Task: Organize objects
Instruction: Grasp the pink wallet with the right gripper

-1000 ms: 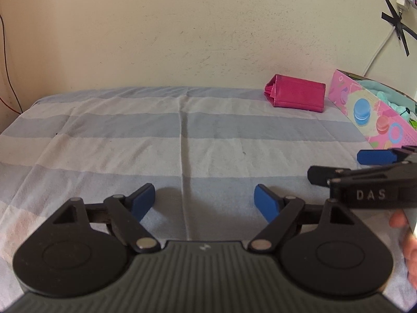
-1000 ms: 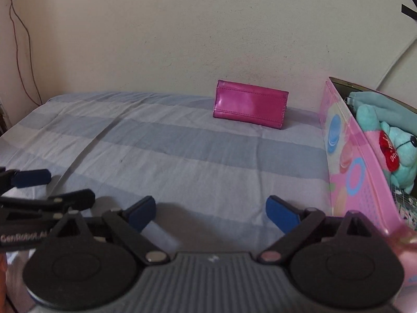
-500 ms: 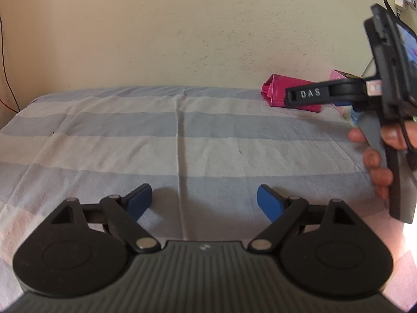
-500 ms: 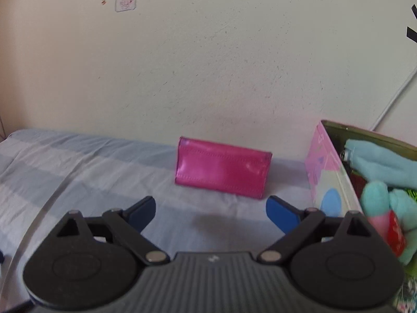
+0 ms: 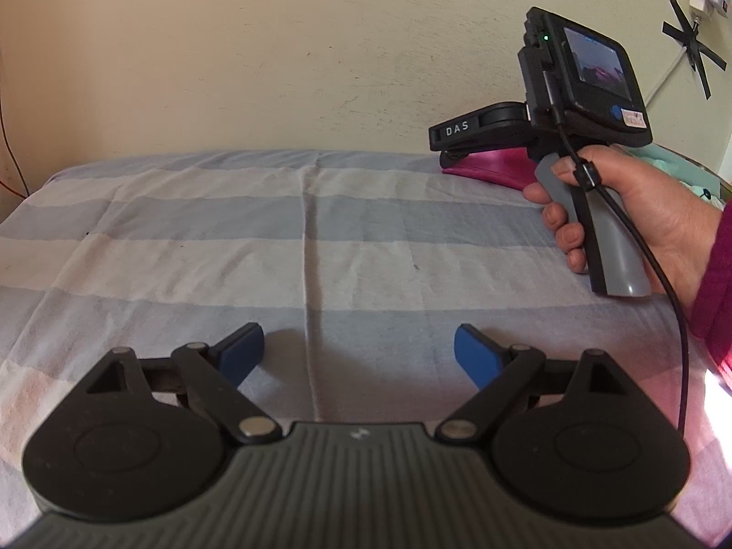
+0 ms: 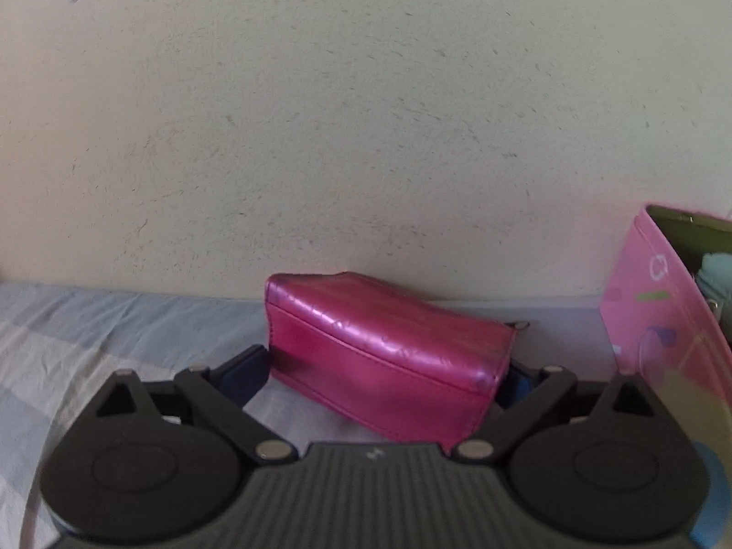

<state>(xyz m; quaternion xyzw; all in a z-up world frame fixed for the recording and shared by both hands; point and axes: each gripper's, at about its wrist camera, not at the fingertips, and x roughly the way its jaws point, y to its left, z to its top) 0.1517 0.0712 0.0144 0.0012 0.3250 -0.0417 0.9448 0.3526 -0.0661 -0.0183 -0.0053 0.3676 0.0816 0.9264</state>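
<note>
A shiny pink purse [image 6: 384,347] lies on the striped bed against the wall. My right gripper [image 6: 379,373] is open, its blue-padded fingers on either side of the purse; whether they touch it I cannot tell. In the left wrist view the right gripper body [image 5: 581,105] sits over the purse [image 5: 489,169], hiding most of it. My left gripper [image 5: 359,357] is open and empty, low over the near part of the bed.
A pink patterned box [image 6: 672,320] stands just right of the purse, with teal soft toys [image 6: 716,274] inside. The striped sheet [image 5: 274,238] covers the bed up to the cream wall [image 6: 366,137].
My right gripper has moved forward and up to the far edge of the bed, so its open fingers now flank the purse. My left gripper has stayed put.
</note>
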